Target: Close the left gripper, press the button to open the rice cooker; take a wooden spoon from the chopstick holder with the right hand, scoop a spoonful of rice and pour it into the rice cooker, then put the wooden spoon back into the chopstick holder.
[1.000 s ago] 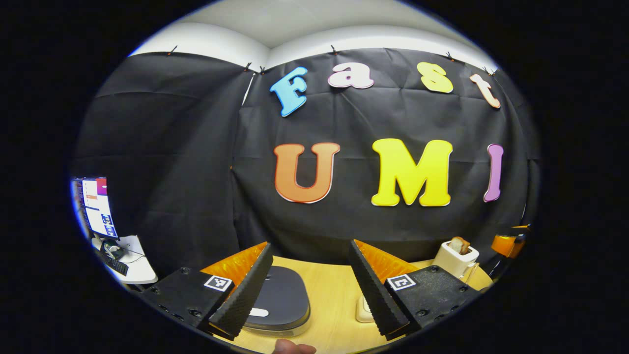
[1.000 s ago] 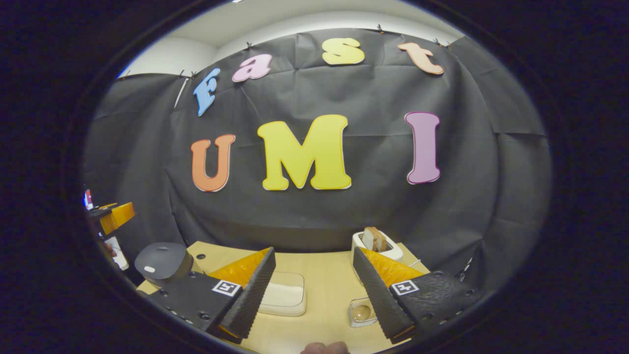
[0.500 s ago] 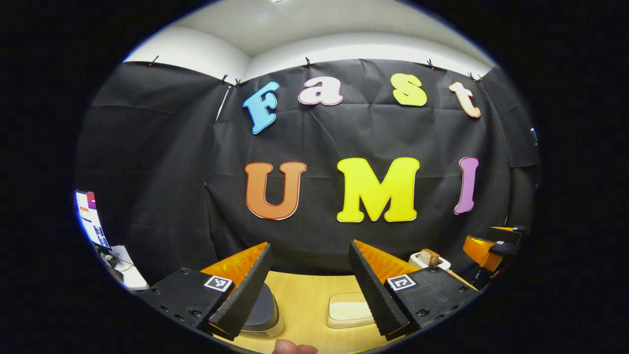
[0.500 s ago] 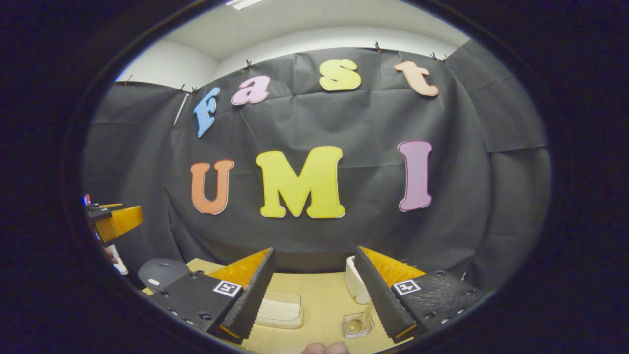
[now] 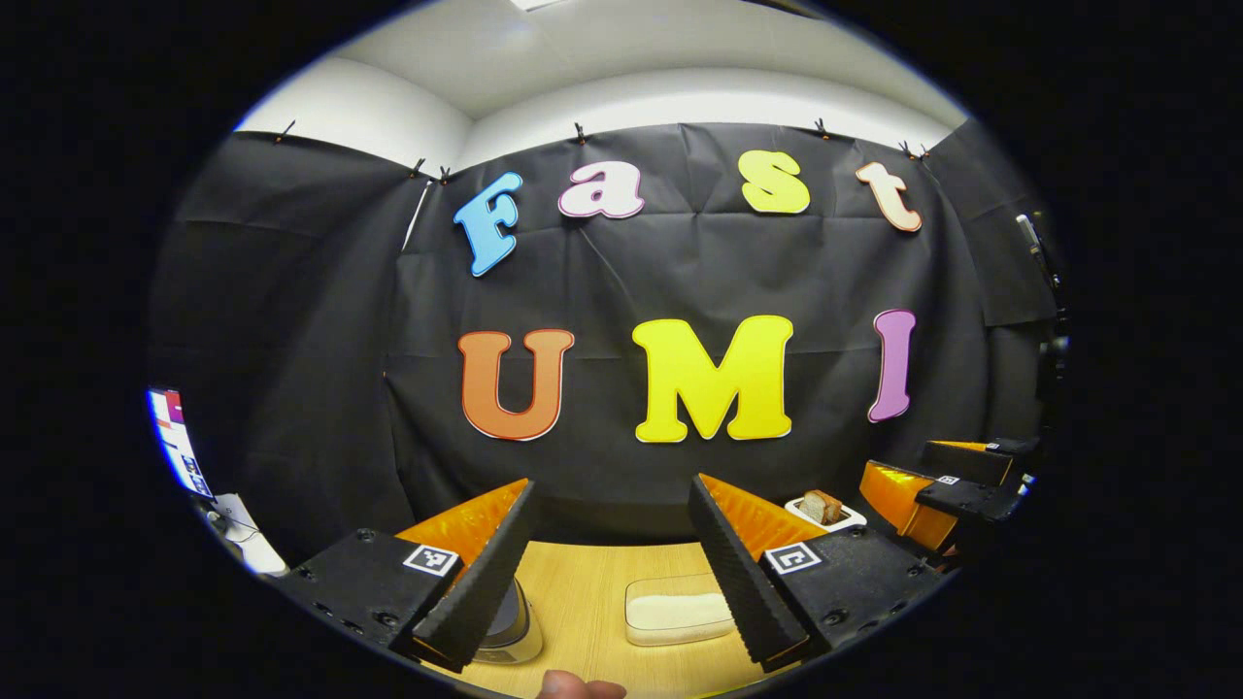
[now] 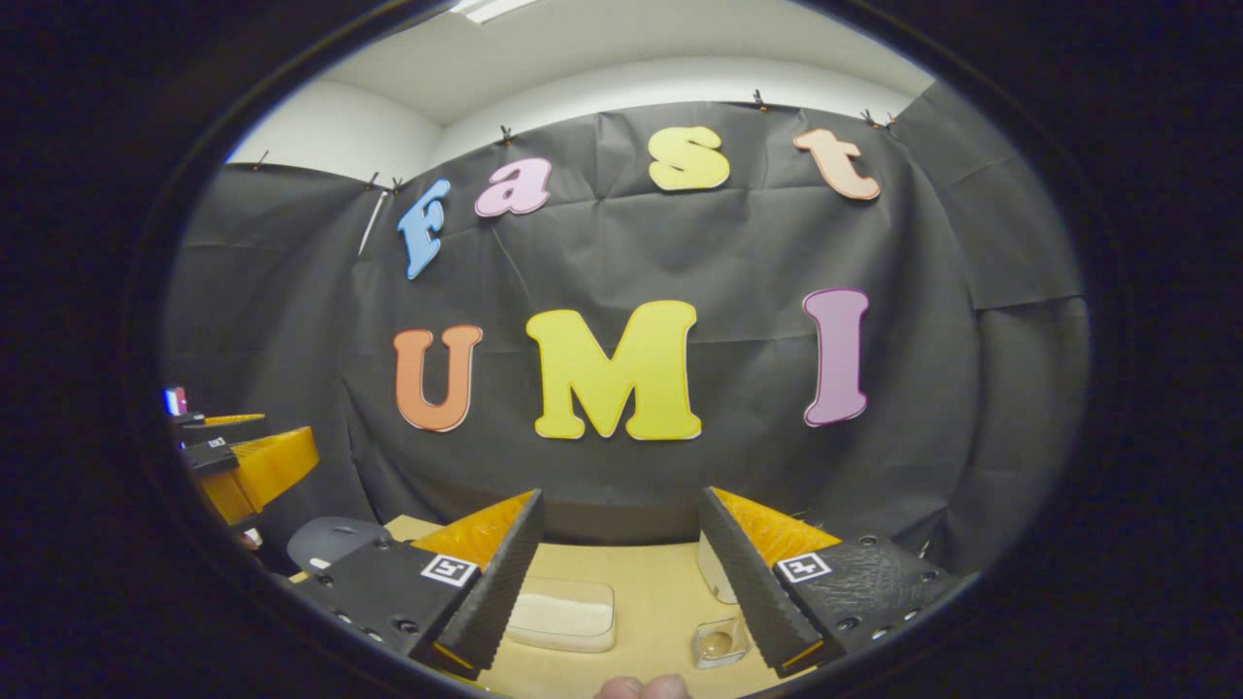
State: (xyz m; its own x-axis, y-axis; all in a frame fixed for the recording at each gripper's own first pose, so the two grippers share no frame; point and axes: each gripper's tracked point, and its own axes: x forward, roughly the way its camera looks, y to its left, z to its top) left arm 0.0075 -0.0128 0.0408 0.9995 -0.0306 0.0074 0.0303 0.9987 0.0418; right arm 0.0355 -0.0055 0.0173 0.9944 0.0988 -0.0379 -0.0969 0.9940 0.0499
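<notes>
Left gripper view: I see the rice cooker [image 5: 505,621] low on the table [image 5: 583,602], half behind the left gripper [image 5: 607,582], jaws wide with nothing between, rice tray [image 5: 678,612] just beside. Right gripper view: right gripper [image 6: 621,592] also wide and unloaded; wooden spoon [image 6: 717,643] sits in its clear holder [image 6: 721,656] near the right finger, toaster [image 5: 823,510] at the back.

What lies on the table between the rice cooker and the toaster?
The shallow container of rice lies between the rice cooker and the toaster, on the bare table. The left gripper view shows this.
</notes>
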